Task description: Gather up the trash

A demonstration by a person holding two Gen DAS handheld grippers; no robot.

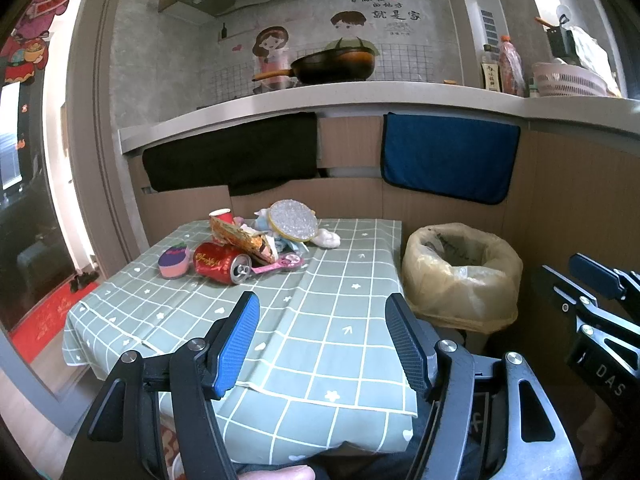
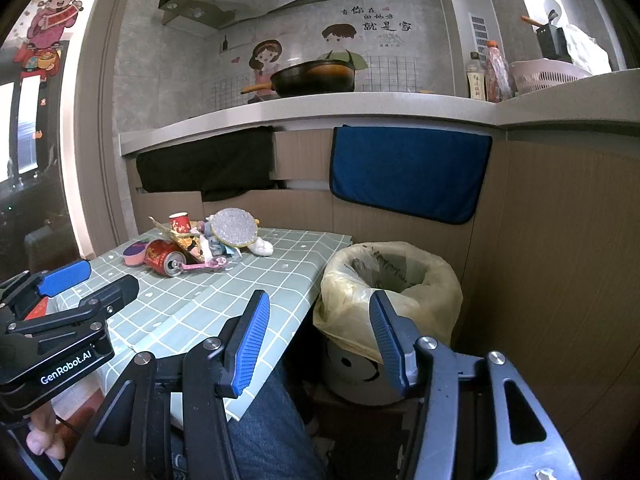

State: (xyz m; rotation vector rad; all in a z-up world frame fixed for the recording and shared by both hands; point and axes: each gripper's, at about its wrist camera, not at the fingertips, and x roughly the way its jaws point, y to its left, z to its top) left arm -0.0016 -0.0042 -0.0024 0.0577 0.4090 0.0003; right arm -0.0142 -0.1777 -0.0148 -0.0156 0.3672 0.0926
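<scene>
**Near desk open, litter packed at the far end**

I see bare cloth on the desk [image 1: 320, 320] between my left gripper [image 1: 322, 340] and the trash pile [image 1: 256, 240]. The red can [image 1: 222, 267] lies frontmost, blocking the wrappers behind it. The lined bin [image 2: 390, 292] stands just beside the desk's right edge, mouth unobstructed, below my right gripper [image 2: 320, 340], whose jaws are spread

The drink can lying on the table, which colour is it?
Red with gold writing, seen best in the left wrist view: the can.
</scene>
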